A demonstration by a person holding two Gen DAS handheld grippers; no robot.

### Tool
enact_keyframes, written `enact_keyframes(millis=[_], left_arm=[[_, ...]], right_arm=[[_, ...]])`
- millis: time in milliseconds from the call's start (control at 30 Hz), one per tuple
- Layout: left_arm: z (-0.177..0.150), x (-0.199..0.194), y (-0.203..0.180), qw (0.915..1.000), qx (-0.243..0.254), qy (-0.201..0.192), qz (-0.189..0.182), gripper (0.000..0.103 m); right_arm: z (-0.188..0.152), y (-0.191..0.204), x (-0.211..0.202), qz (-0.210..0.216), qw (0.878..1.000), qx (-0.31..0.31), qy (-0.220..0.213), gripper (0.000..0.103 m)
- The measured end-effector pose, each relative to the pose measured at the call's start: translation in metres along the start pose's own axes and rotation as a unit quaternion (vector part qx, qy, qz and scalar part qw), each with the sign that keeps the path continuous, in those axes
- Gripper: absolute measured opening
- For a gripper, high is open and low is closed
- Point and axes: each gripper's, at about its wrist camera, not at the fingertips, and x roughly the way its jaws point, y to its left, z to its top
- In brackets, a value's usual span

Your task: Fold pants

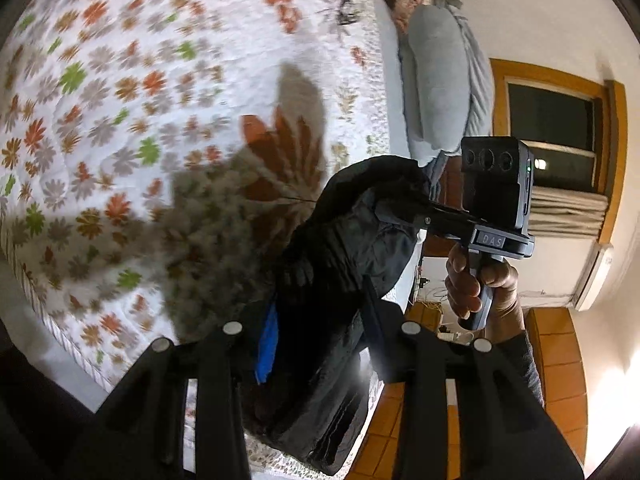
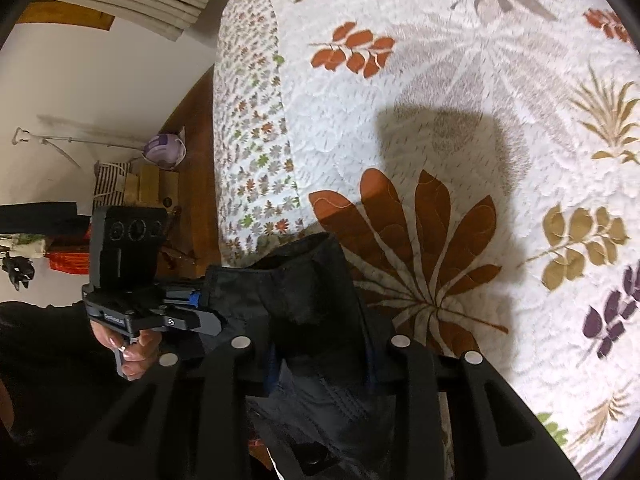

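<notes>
Both grippers are pinching the dark pants (image 2: 316, 292), held bunched in the air just above the near edge of the bed (image 1: 120, 80): the left gripper (image 2: 208, 312) has its fingers closed on one end, the right gripper (image 1: 420, 208) on the other. This looks like the opening lift; next, spread the cloth flat over the bed's quilt before any fold.

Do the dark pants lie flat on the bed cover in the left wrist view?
No, the dark pants hang bunched between the left gripper and right gripper, above the bed cover.
</notes>
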Motion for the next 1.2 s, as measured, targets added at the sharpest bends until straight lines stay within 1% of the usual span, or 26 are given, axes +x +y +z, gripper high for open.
enact_keyframes(millis=[200, 433, 667, 867, 1200], left_arm=[[-0.017, -0.010, -0.037, 0.9989, 0.045, -0.005, -0.013, 0.036], [-0.035, -0.013, -0.076, 0.9963, 0.082, -0.003, -0.025, 0.035], [-0.064, -0.012, -0.121, 0.9903, 0.134, 0.005, -0.036, 0.035], [-0.098, -0.007, -0.153, 0.9829, 0.178, 0.016, -0.046, 0.035], [-0.154, 0.013, -0.195, 0.9698, 0.233, 0.047, -0.056, 0.035]], right_arm=[[-0.021, 0.019, -0.039, -0.030, 0.999, 0.002, -0.025, 0.031], [-0.052, 0.039, -0.082, -0.061, 0.997, 0.009, -0.055, 0.031], [-0.090, 0.060, -0.119, -0.090, 0.992, 0.021, -0.088, 0.030], [-0.140, 0.074, -0.152, -0.110, 0.985, 0.038, -0.123, 0.029], [-0.221, 0.081, -0.186, -0.129, 0.975, 0.067, -0.170, 0.028]])
